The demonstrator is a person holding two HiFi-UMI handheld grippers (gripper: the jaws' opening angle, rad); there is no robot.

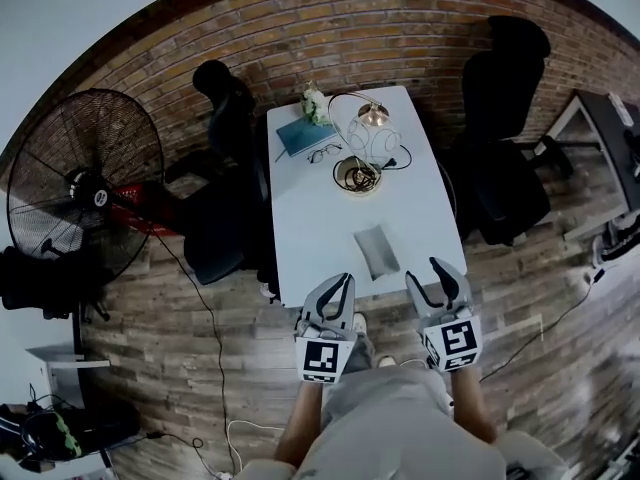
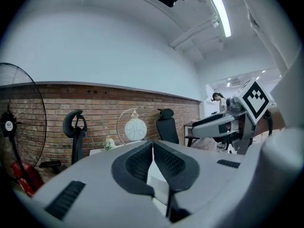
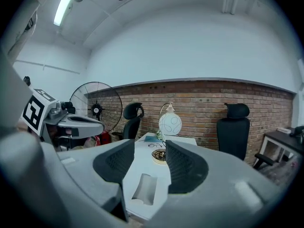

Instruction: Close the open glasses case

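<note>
Head view, glasses case [image 1: 377, 250] on table [image 1: 312, 220], bowl [image 1: 357, 176], lamp [image 1: 374, 116] beyond

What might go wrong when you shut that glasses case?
The glasses case lies loose near the front edge of the table, so a one-sided push might slide it off. The left gripper has its jaws together, so it probably can only press, not pinch, to steady the case.

White table [image 1: 330, 218], things laid along it.
A grey glasses case [image 1: 377, 250] lies open at the near end; at the far end a bowl [image 1: 357, 176], glasses [image 1: 324, 153], a teal notebook [image 1: 299, 135] on the left, flowers [image 1: 315, 104] and a lamp [image 1: 374, 115].
</note>
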